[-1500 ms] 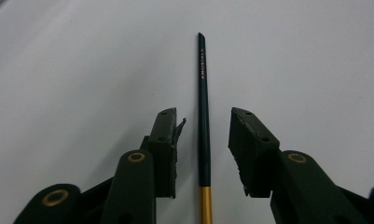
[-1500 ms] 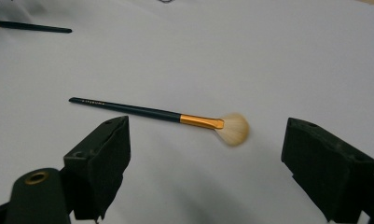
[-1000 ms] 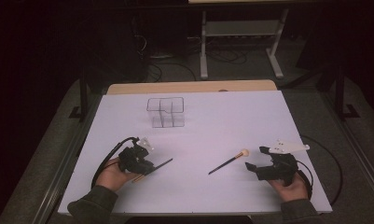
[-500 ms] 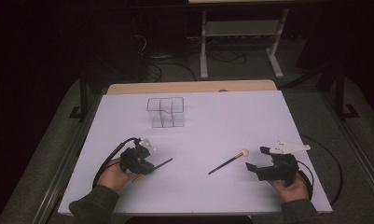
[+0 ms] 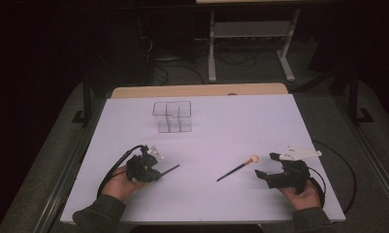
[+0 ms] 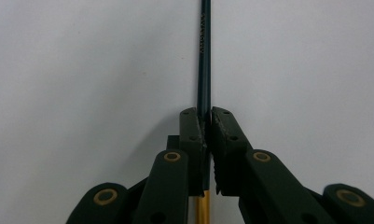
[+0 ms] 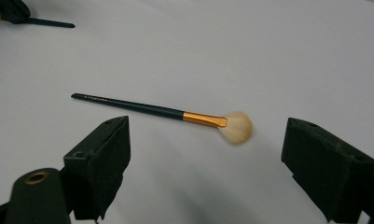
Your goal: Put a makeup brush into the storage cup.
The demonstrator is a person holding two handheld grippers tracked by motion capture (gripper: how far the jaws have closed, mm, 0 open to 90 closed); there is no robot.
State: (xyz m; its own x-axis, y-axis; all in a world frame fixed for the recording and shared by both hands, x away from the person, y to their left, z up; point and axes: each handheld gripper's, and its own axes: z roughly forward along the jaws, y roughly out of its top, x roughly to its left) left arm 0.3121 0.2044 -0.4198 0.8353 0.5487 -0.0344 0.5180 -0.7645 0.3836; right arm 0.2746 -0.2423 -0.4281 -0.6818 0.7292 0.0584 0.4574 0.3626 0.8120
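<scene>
My left gripper (image 5: pixel 158 174) (image 6: pixel 208 114) lies low over the white table at the front left, shut on a thin dark brush handle (image 6: pixel 204 56) (image 5: pixel 170 169) that sticks out ahead of it. Its jaws have just been closing on that handle, and a gold ferrule shows below the pads. A second brush (image 5: pixel 235 169) (image 7: pixel 152 109), with a dark handle, a gold ferrule and pale bristles, lies flat on the table right of centre. My right gripper (image 5: pixel 267 165) (image 7: pixel 208 144) rests just behind this brush, open, with nothing between its jaws.
A clear plastic organiser with compartments (image 5: pixel 171 116) stands at the back middle of the white table sheet (image 5: pixel 240 126). A bare wooden strip (image 5: pixel 197 90) runs along the far edge. Black cables trail from both grippers. Dark floor and a metal stand lie beyond.
</scene>
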